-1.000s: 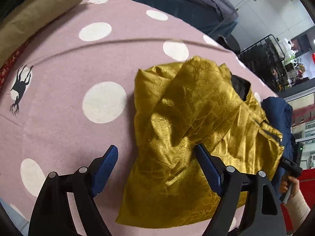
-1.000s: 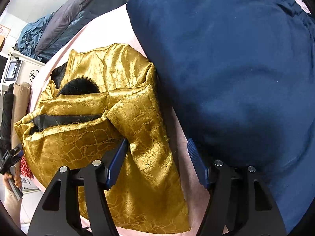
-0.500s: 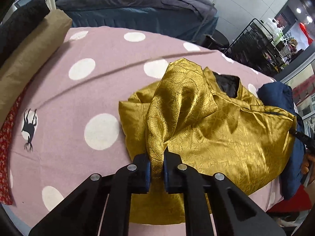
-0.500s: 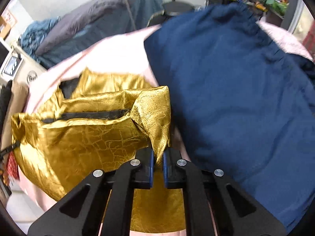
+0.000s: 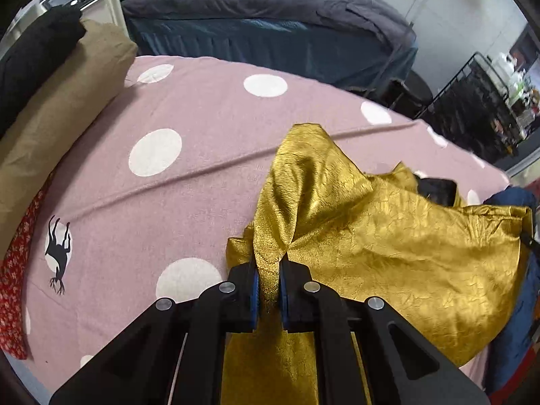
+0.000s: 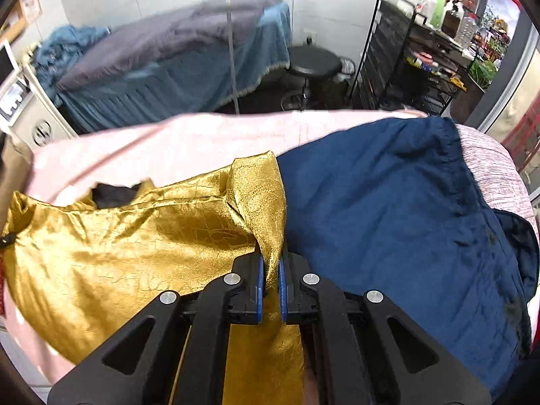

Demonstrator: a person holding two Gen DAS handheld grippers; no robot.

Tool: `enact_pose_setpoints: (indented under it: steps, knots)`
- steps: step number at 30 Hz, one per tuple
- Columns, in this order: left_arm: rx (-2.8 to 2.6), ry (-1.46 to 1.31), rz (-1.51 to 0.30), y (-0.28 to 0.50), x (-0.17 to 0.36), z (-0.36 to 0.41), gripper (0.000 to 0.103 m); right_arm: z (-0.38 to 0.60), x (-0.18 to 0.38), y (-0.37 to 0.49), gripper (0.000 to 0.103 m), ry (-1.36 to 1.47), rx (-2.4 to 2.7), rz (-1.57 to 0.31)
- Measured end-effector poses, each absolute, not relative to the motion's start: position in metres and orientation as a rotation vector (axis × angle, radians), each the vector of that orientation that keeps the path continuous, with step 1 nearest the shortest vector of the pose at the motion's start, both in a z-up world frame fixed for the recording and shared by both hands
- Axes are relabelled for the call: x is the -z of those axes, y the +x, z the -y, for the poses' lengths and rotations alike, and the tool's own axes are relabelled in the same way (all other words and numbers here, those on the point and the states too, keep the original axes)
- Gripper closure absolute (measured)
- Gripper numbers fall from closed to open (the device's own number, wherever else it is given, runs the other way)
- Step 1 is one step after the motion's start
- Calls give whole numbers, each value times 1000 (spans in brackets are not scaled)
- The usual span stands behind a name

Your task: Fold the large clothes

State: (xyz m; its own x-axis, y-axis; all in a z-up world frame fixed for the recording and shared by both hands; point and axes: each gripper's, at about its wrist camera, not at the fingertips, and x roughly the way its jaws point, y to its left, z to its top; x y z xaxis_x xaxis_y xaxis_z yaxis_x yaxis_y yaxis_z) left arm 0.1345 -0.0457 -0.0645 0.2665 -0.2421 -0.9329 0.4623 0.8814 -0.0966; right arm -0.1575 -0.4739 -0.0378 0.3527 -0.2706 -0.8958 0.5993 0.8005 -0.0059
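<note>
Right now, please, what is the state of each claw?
Left claw: closed, holding the gold garment.
Right claw: closed, holding the gold garment too.

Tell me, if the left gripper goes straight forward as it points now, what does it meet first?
Most likely the raised fold of the gold garment that the left gripper already pinches; beyond it lies the pink dotted cover.

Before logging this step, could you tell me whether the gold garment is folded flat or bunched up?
Bunched up: the shiny gold garment hangs in creases between both shut grippers.
</note>
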Motion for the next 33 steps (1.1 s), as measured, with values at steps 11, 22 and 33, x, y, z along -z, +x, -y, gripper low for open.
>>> enact_pose_setpoints:
  steps: [11, 22, 33]
  knots:
    - [424, 187, -1273, 137, 82, 43, 73, 477, 99, -150, 90, 365, 622, -1232]
    - [390, 190, -1051, 98, 8, 38, 21, 461, 67, -160, 35, 338, 700, -1185]
    - [568, 414, -1100, -61, 57, 66, 20, 334, 49, -199, 35, 160, 441, -1133]
